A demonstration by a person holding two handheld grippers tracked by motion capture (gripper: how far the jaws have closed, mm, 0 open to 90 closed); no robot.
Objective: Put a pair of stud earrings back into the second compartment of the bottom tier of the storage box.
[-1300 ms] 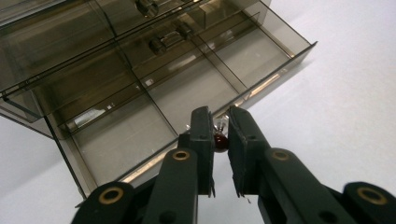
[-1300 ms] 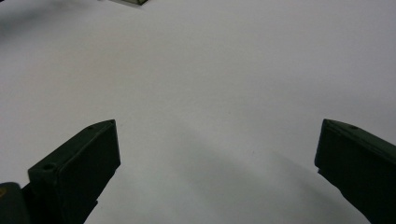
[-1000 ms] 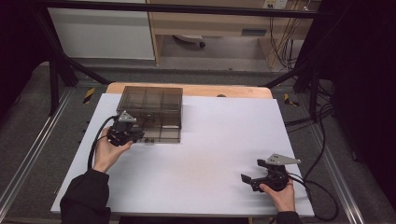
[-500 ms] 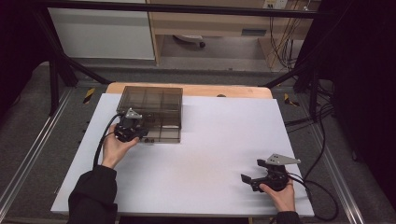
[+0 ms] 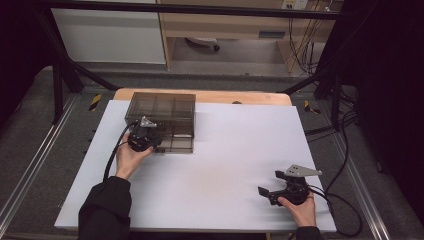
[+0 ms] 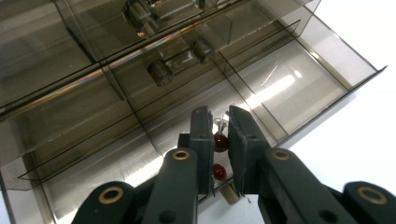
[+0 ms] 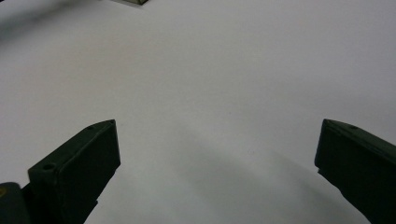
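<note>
A small red piece [image 6: 220, 141] with a silvery tip is gripped between the nearly closed jaws of the left tongs [image 6: 219, 135], which are held over the smoky compartment box [image 5: 167, 112] at the far left of the table [image 5: 240, 150]. The box's open near compartment lies directly beyond and below the tips, so a short lowering by the left hand seems called for. The right tongs [image 5: 272, 192] are seen wide open and empty, resting near the table's near right corner, well apart from the box.

**Black grippers, dark sleeves**

The left gripper [image 6: 220, 122] has matte black jaws on black arms with brass-ringed pivot holes. Both it and the right gripper [image 5: 264, 192] carry a grey three-cornered plate and trail a black cable. The person wears black sleeves [image 5: 104, 207].
</note>
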